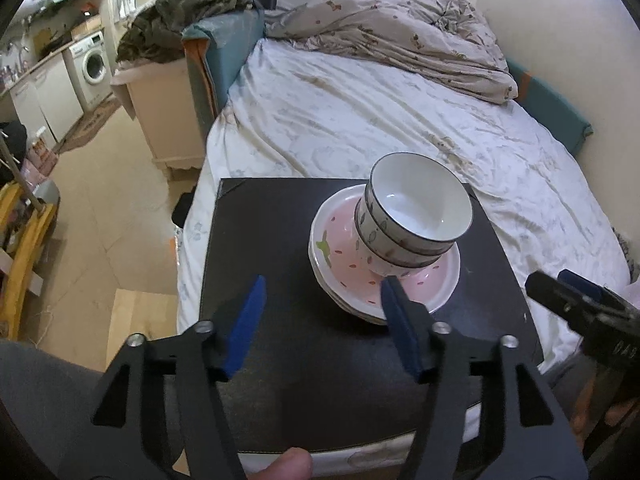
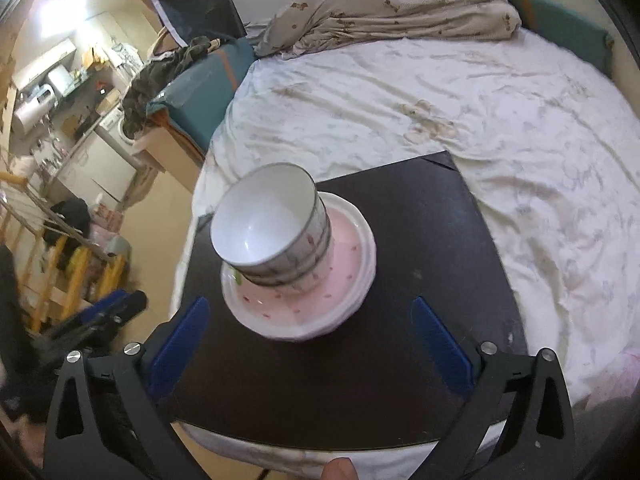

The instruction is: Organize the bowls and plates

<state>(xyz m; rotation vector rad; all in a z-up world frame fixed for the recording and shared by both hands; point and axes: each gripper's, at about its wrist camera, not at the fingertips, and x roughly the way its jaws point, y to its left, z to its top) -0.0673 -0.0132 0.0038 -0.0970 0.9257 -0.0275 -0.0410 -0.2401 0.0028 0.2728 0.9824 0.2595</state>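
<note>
A stack of white bowls with dark rims stands on a stack of pink-and-white plates on a black board lying on the bed. The bowls and plates also show in the right wrist view. My left gripper is open and empty, its right finger in front of the plates' near rim. My right gripper is open and empty, just short of the plates. The right gripper also shows at the right edge of the left wrist view.
The board rests on a white bed sheet with a crumpled duvet at the far end. A cabinet and washing machine stand left of the bed. A yellow rack is on the floor.
</note>
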